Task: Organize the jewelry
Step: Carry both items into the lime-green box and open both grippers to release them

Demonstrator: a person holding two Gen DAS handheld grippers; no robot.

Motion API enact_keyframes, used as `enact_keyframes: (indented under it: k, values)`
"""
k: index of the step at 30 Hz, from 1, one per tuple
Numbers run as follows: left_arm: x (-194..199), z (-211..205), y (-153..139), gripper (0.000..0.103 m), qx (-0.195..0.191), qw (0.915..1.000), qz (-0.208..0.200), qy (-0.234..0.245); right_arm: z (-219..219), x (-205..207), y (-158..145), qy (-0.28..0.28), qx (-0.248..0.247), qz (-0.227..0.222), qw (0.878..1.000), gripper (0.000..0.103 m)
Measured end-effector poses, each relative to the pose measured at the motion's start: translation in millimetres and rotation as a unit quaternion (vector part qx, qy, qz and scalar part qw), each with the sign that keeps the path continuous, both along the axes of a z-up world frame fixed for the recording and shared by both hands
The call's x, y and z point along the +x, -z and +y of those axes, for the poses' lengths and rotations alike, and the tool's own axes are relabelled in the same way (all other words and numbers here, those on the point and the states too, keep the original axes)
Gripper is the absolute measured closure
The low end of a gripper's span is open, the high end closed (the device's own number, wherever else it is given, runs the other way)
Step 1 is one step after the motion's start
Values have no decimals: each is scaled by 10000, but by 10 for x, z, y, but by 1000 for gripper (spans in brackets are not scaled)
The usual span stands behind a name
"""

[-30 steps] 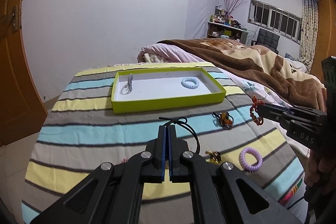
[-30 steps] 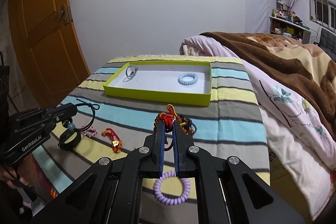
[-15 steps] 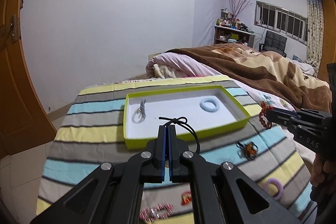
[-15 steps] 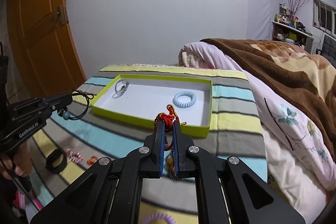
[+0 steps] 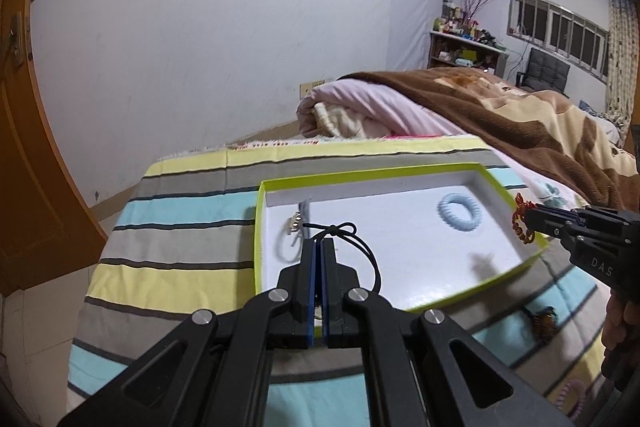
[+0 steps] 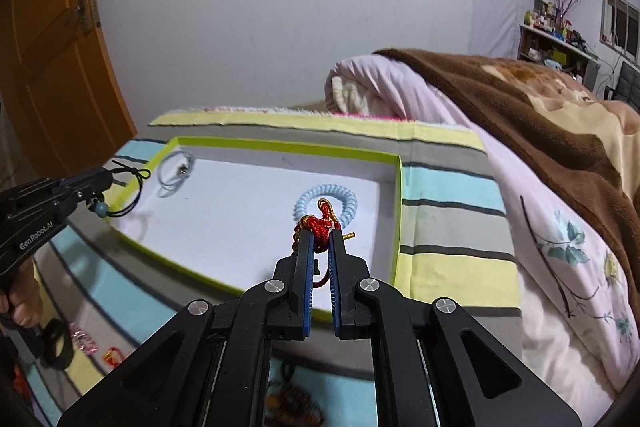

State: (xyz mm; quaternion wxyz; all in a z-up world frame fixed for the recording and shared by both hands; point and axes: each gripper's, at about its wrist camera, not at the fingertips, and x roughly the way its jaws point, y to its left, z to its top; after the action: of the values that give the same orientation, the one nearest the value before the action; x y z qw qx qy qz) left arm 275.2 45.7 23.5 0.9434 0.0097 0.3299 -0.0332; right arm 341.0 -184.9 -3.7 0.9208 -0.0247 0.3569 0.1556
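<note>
A lime-green tray (image 5: 260, 223) (image 6: 396, 211) with a white floor lies on the striped cloth. In it lie a pale blue coil hair tie (image 5: 460, 211) (image 6: 348, 201) and a silver bracelet (image 5: 294, 239) (image 6: 174, 173). My left gripper (image 5: 319, 241) (image 6: 106, 179) is shut on a black cord bracelet (image 5: 360, 247) with a teal bead (image 6: 101, 209), held above the tray's left end. My right gripper (image 6: 320, 233) (image 5: 528, 217) is shut on a red knotted bead bracelet (image 6: 318, 223) (image 5: 520, 223), held above the tray's right part near the blue tie.
Loose jewelry lies on the cloth in front of the tray: an amber bead piece (image 5: 544, 321) (image 6: 292, 407), a purple coil tie (image 5: 572, 393), a black band (image 6: 56, 343), a pink piece (image 6: 82, 337) and a red-gold piece (image 6: 112, 355). A bed with a brown blanket (image 5: 520, 123) lies to the right.
Both grippers have moved forward from the loose jewelry to above the tray, each still holding its bracelet.
</note>
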Motion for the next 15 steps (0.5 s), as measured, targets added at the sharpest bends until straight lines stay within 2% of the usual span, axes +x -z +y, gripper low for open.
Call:
enact_keyframes:
  k: [15]
  values:
    - [393, 113, 318, 101, -78, 9984, 545, -151, 16, 391, 330, 83, -97, 476, 9988, 96]
